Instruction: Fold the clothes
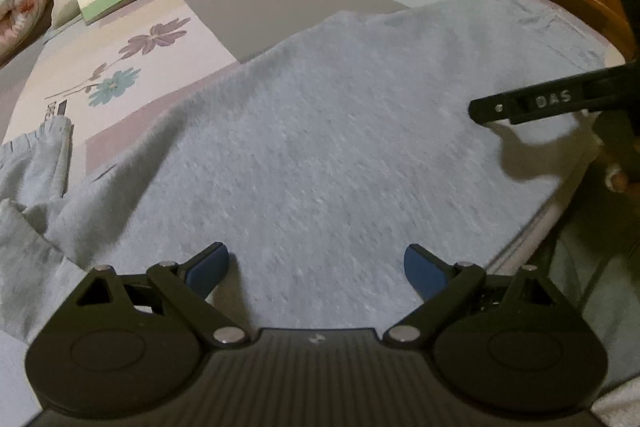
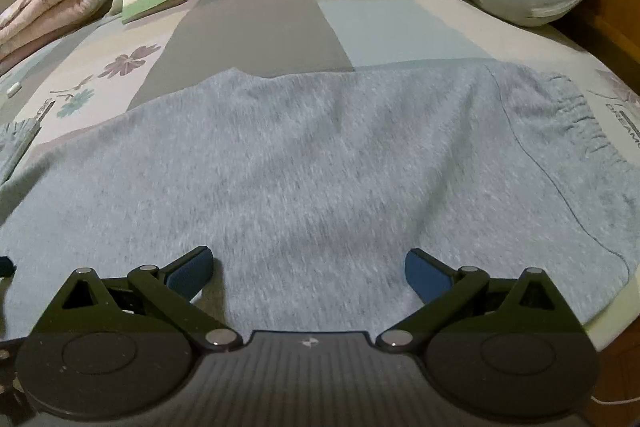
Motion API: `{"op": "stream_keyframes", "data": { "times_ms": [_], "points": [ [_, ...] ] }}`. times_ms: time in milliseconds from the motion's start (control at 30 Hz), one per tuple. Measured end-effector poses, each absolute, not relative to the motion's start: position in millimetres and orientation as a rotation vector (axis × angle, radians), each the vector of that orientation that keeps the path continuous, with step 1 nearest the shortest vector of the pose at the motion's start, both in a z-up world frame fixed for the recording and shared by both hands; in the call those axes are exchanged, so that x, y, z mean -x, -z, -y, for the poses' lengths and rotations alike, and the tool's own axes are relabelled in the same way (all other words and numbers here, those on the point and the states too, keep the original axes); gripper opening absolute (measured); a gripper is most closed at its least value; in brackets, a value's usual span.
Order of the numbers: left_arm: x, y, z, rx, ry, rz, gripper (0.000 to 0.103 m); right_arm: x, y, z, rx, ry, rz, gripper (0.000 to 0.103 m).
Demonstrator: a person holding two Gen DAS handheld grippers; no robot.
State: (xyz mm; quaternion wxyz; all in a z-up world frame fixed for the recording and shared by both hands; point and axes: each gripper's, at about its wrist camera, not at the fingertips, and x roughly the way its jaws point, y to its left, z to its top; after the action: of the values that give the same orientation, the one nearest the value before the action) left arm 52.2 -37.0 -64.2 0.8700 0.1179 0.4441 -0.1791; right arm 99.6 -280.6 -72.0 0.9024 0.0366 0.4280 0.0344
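While both grippers hang over it with jaws wide apart and nothing held, the grey garment (image 2: 320, 167) lies spread along the near edge of the bed (image 2: 260, 27), elastic waistband toward the right edge. Left gripper (image 1: 316, 267), right gripper (image 2: 308, 269) — risky now: pinch only the top layer and the fold drags crooked, bunching the loose left end.

Light: dim, warm, indoor; source not visible. Shadows: soft, one dark patch on the garment (image 1: 320, 147) beneath the right gripper (image 1: 486, 113) in the left view. Blur: motion smear across the knit in both views, finer weave lost. Glare: none strong; small glints on gripper rivets. Distortion: heavy fisheye bowing, bed (image 2: 256, 35) edges curved, corners vignetted black.
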Motion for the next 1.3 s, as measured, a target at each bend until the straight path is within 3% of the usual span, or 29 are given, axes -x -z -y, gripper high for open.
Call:
{"op": "stream_keyframes", "data": {
  "times_ms": [167, 433, 633, 933, 1300],
  "points": [
    [-53.6, 51.2, 33.2, -0.238, 0.364, -0.89, 0.095, -95.3, 74.6, 278.4, -0.068, -0.06, -0.867, 0.103],
    [-60.8, 66.3, 38.1, -0.245, 0.33, -0.984, 0.095, -95.4, 75.9, 280.0, -0.066, -0.073, -0.856, 0.103],
    [-63.2, 20.6, 24.8, -0.311, 0.33, -0.916, 0.095, -94.6, 69.1, 288.4, -0.114, -0.112, -0.868, 0.103],
    [-113.5, -39.1, -67.4, -0.35, 0.068, -0.875, 0.096, -79.1, 39.4, 281.2, -0.242, -0.219, -0.83, 0.103],
    [-193.0, 12.1, -75.4, -0.363, 0.021, -1.023, 0.095, -81.1, 25.7, 250.8, -0.179, -0.285, -0.814, 0.103]
  ]
}}
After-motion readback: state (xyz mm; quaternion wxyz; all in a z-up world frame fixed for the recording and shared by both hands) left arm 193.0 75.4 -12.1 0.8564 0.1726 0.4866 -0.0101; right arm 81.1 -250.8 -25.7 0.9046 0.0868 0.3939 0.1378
